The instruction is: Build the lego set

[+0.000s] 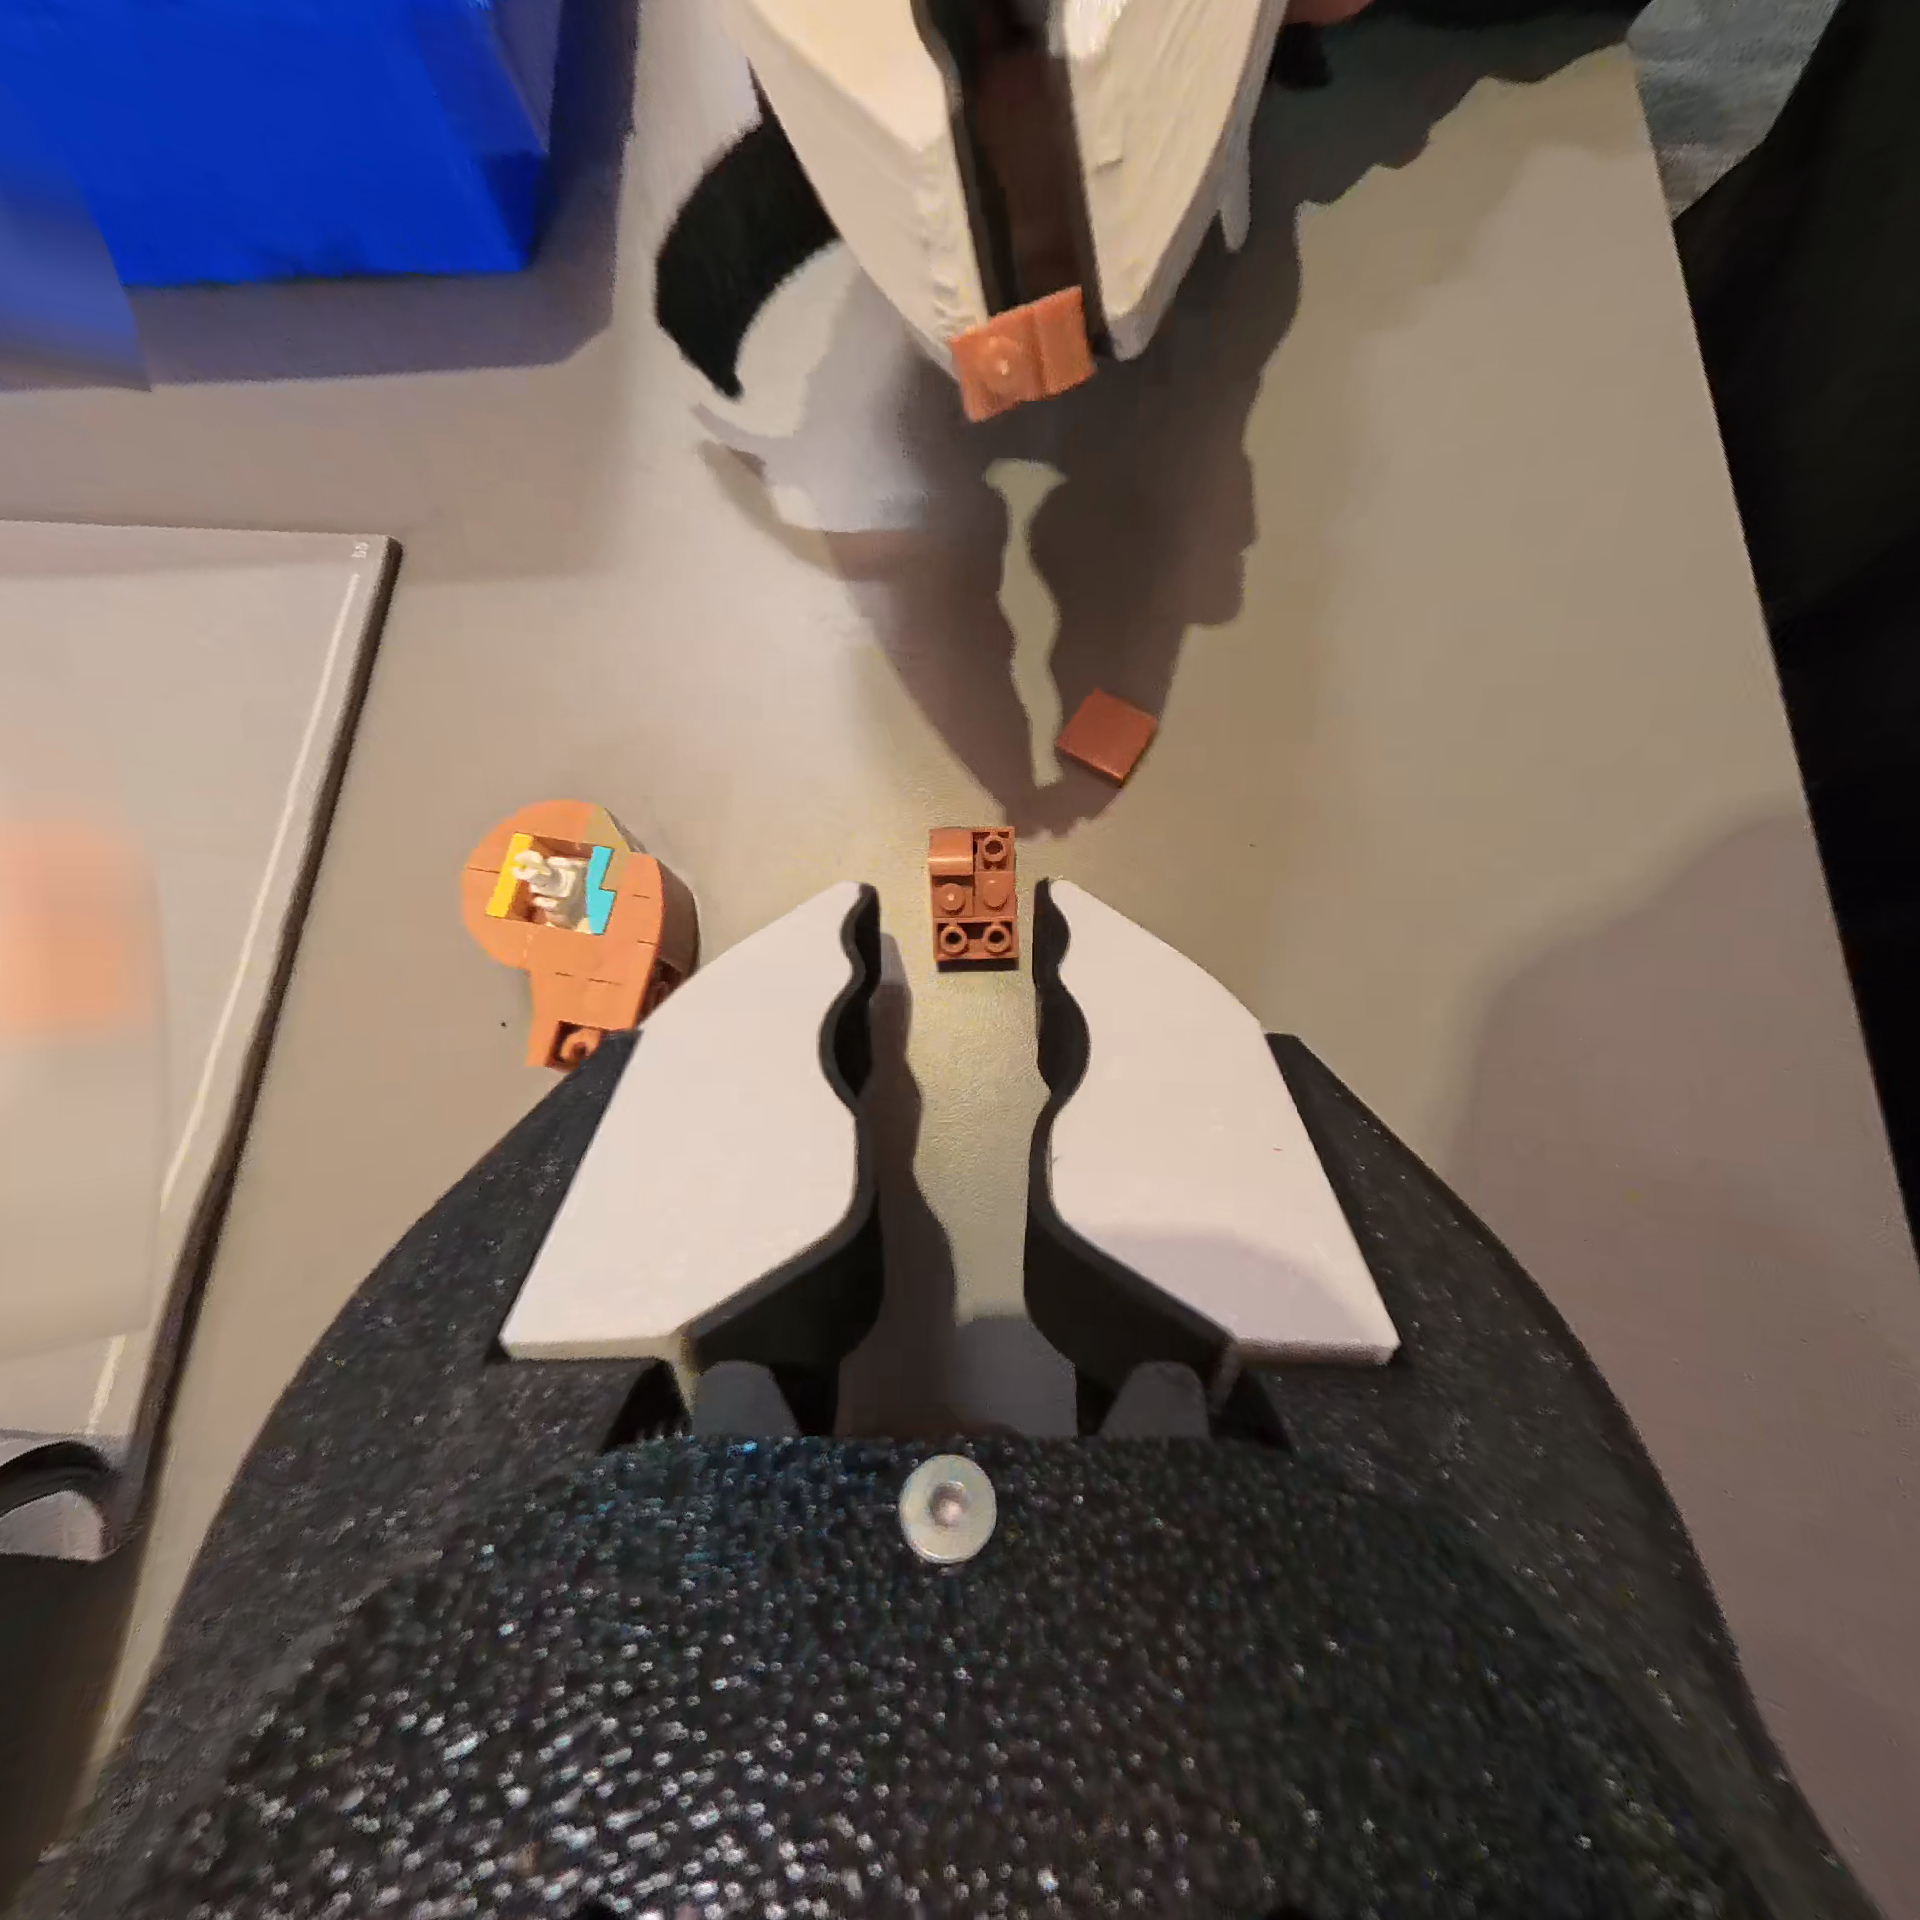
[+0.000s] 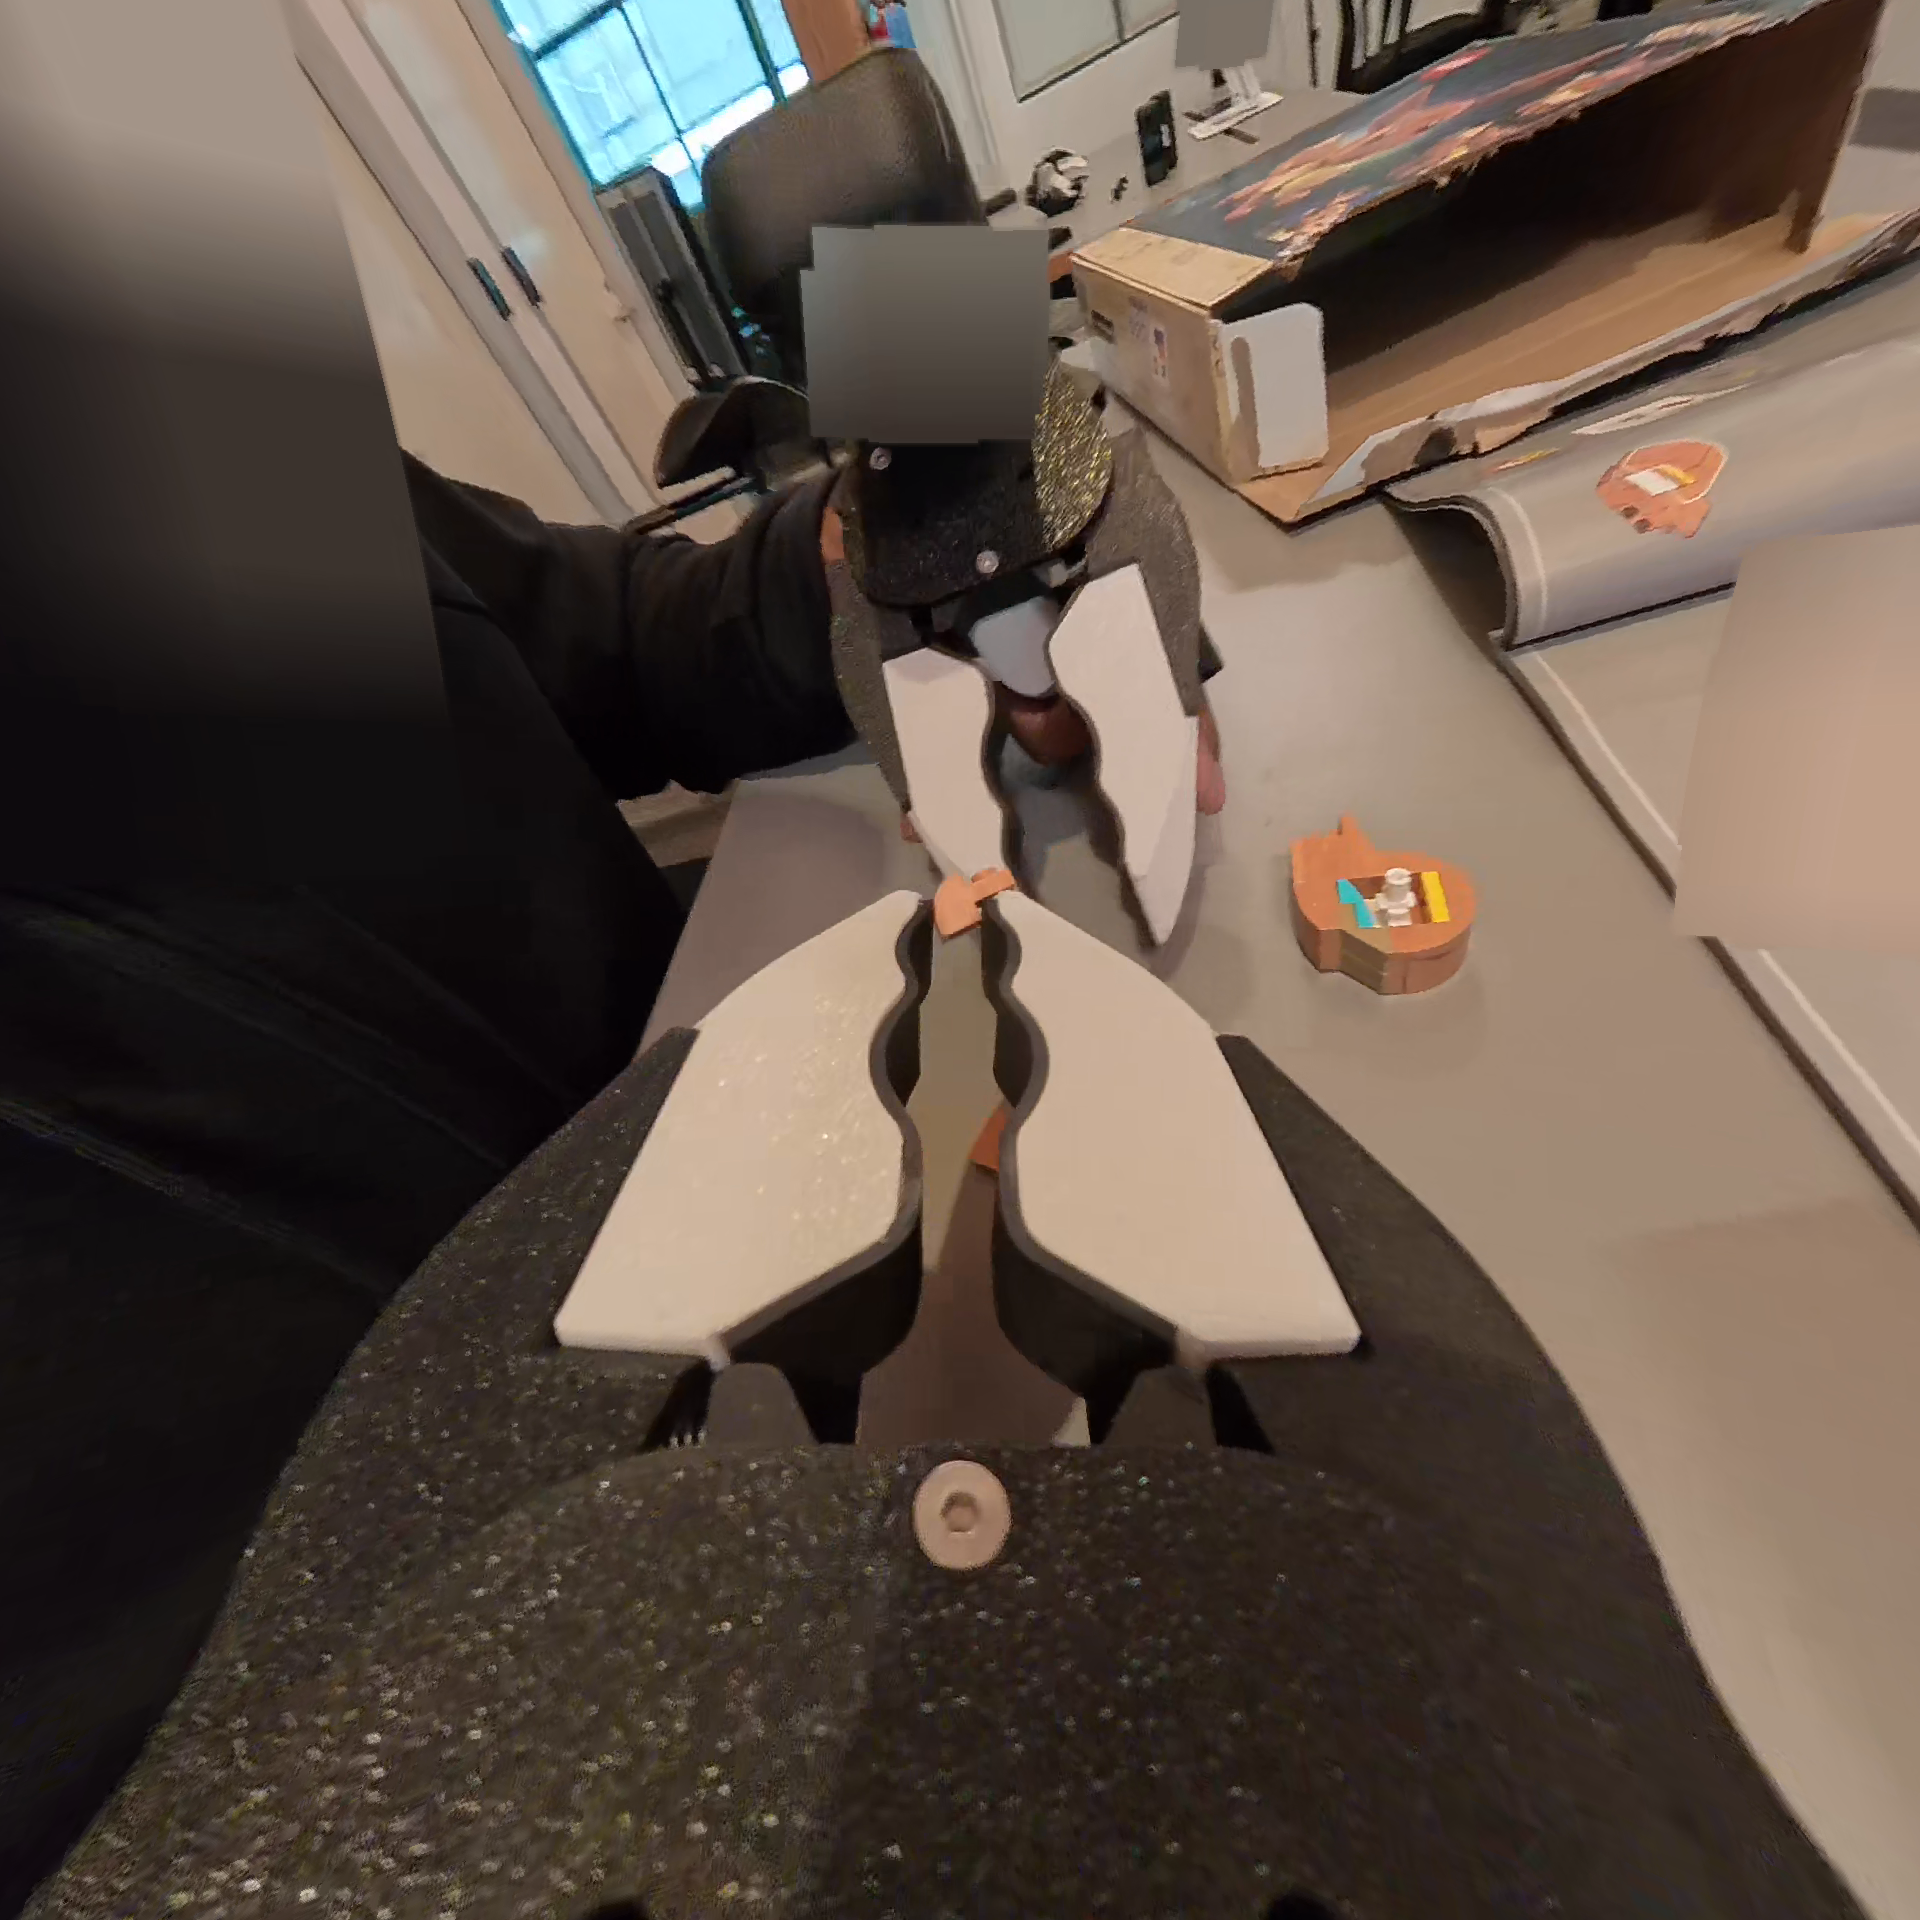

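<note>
Left of the small brown brick assembly [image 1: 972, 898] on the table [image 1: 1351, 1039] sits a round brown brick model [image 1: 566, 925]. The left gripper [image 1: 956, 914] straddles that assembly, jaws released. The right gripper [image 2: 956, 914], beyond it, pinches a brown brick piece [image 2: 964, 902].

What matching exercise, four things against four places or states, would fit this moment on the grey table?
Things:
1. small brown plate piece
2. studded brown block
3. smooth brown tile
4. round brown build

Places or states:
A. lying flat and alone on the table, beyond the left claw
B. left of the left claw, with yellow and turquoise pieces on top
C. pinched at the tips of the right claw
D. on the table between the open left claw's tips, untouched

Pairs: 1-C, 2-D, 3-A, 4-B
</note>
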Tool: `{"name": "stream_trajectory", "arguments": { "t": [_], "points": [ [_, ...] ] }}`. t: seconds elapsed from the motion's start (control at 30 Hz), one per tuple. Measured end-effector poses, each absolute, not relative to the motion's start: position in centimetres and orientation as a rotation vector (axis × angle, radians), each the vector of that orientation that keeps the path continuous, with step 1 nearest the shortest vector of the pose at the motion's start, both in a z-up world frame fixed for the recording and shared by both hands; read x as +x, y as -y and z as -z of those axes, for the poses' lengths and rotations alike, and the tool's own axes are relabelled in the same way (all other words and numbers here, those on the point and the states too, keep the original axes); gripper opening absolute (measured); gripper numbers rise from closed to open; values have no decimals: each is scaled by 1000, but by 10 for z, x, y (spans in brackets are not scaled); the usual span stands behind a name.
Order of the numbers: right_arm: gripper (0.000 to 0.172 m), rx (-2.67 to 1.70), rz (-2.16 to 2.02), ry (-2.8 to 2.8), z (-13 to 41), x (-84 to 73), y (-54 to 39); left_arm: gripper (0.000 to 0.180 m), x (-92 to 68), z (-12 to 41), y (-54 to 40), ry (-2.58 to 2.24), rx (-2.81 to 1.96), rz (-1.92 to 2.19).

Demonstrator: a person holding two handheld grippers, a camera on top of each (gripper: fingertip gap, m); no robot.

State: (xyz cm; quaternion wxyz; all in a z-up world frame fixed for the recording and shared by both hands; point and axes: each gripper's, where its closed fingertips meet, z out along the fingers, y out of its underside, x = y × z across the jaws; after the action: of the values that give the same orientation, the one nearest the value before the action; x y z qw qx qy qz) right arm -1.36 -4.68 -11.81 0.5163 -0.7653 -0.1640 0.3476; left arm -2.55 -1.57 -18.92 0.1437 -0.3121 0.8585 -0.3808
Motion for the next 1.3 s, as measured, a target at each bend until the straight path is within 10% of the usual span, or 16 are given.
{"name": "stream_trajectory", "arguments": {
  "t": [0.27,1.3],
  "points": [
    [8,-1729,-1315,349,107,-36,60,22,-29,109,41,-2081,-401,1491],
    [18,-1809,-1118,335,118,-26,50,7,-28,123,52,-2132,-391,1417]
  ]
}}
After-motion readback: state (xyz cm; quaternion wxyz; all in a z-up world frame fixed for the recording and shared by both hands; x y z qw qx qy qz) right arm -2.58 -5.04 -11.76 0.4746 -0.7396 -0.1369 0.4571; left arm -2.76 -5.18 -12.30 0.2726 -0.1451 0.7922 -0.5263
